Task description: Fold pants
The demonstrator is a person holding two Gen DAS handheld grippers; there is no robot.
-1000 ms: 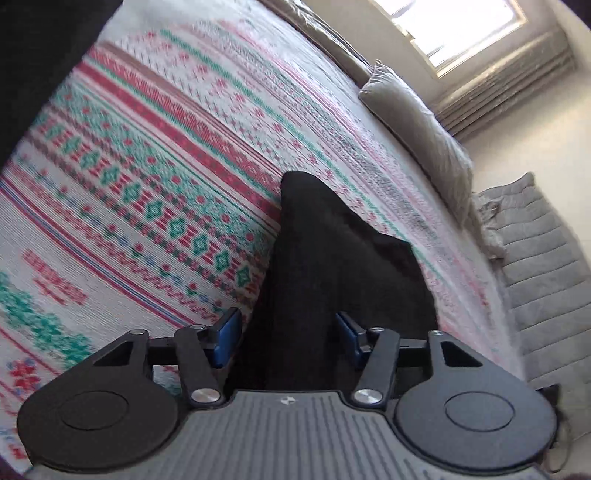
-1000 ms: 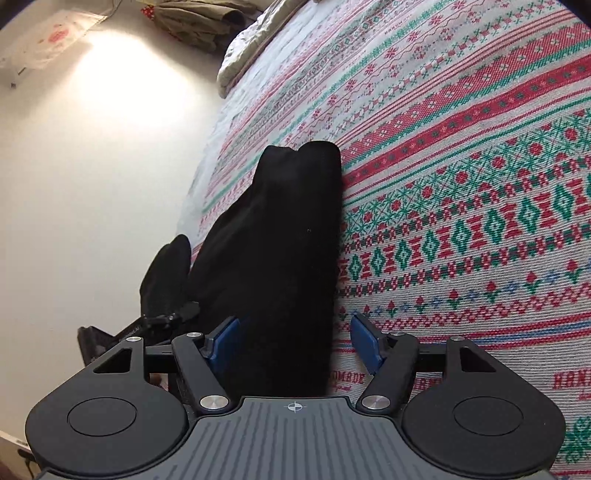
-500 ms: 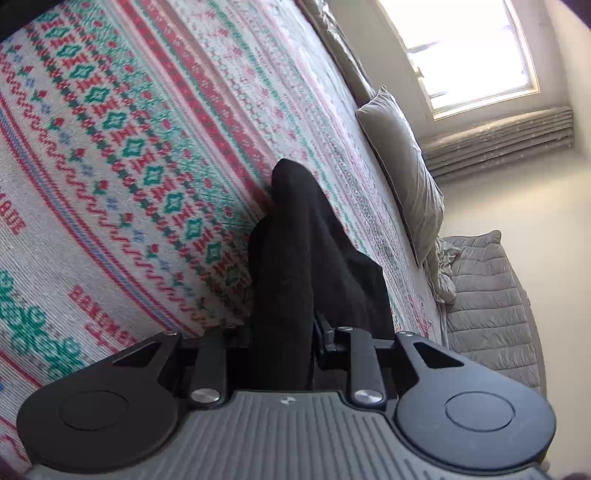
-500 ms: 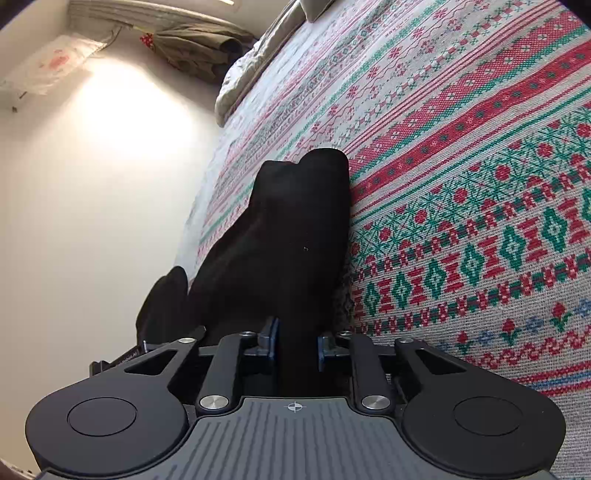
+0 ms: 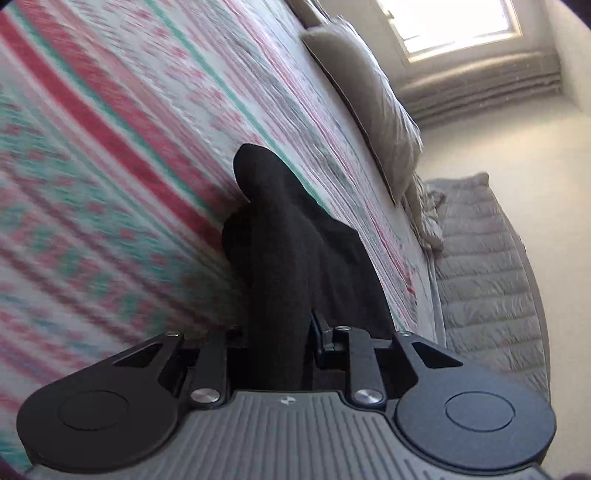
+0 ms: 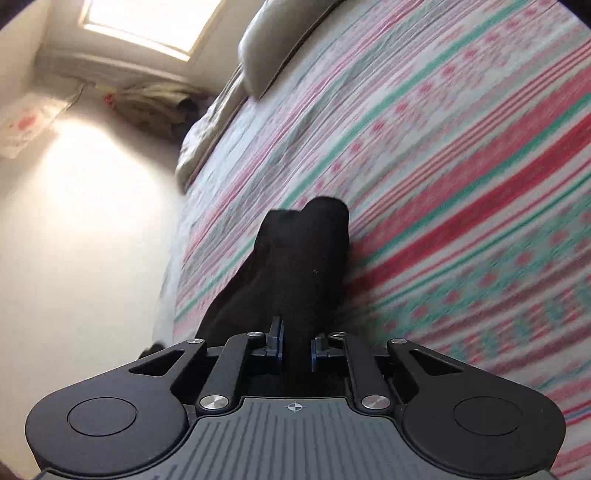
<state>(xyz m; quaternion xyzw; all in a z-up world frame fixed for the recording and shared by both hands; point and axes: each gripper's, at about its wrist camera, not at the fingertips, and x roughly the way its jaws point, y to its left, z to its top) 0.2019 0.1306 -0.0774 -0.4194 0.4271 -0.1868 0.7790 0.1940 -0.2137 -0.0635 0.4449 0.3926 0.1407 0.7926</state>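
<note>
The black pants [image 5: 291, 243] lie on a patterned red, green and white bedspread [image 5: 110, 155]. My left gripper [image 5: 277, 339] is shut on a bunched edge of the pants, which stretch away from it toward the bed's middle. In the right wrist view the pants [image 6: 299, 266] run forward as a dark strip on the bedspread [image 6: 461, 184]. My right gripper [image 6: 297, 347] is shut on their near edge. Both views are blurred by motion. The cloth hides the left finger of the left gripper.
A grey pillow [image 5: 369, 96] lies at the head of the bed under a window [image 5: 458, 22]. A grey quilted cover [image 5: 487, 266] lies beside the bed on the right. In the right wrist view a pillow [image 6: 273, 48] and a heap of clothes [image 6: 159, 107] sit near the wall.
Both grippers were open around the pants' edge one second ago. They closed on the cloth and have since lifted and swung, so the views tilt toward the window.
</note>
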